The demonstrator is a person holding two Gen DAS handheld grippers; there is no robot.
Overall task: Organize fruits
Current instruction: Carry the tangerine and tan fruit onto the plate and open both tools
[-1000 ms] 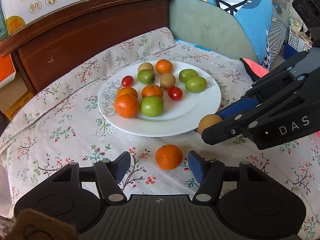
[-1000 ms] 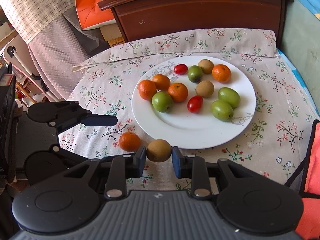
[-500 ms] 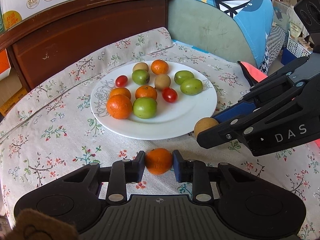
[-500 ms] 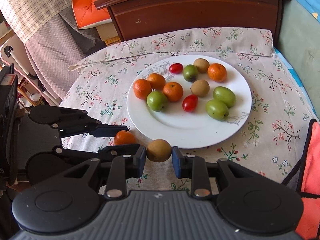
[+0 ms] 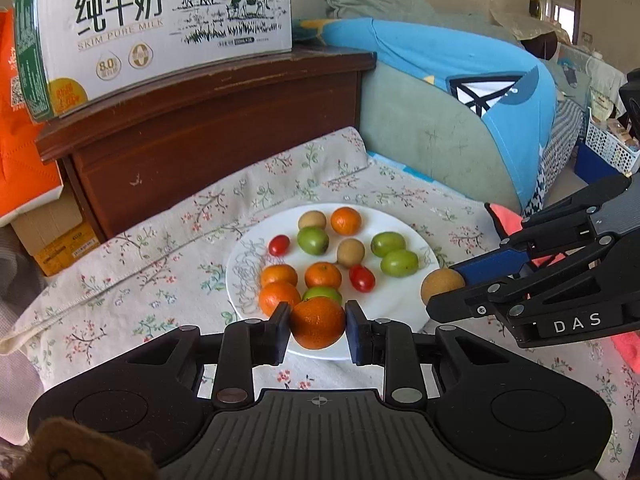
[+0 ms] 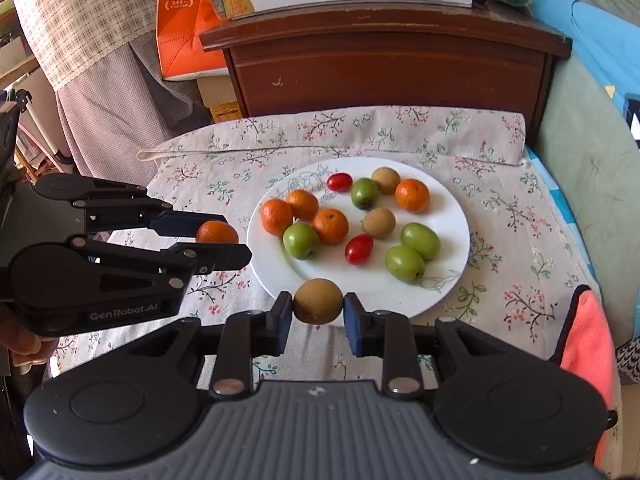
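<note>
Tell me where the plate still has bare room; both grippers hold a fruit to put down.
Free: the plate's near part, between the red tomato, the green fruits and the near rim. Crowded: the far half and the left side, where the oranges cluster.

Glossy white glazed plate point(image 5: 404, 312) beyond the jaws, on matt flowered cloth point(image 5: 132, 280); dimpled orange point(image 5: 317, 322) between matt plastic pads point(image 5: 280, 332); scuffed dark wood cabinet point(image 5: 224, 136) behind.

Matte black plastic left gripper point(image 5: 318, 322) with dark blue finger pads point(image 5: 354, 334), silver rivets and a ribbed grey base; identical right gripper point(image 6: 318, 312), lettered "DAS" on one side.
</note>
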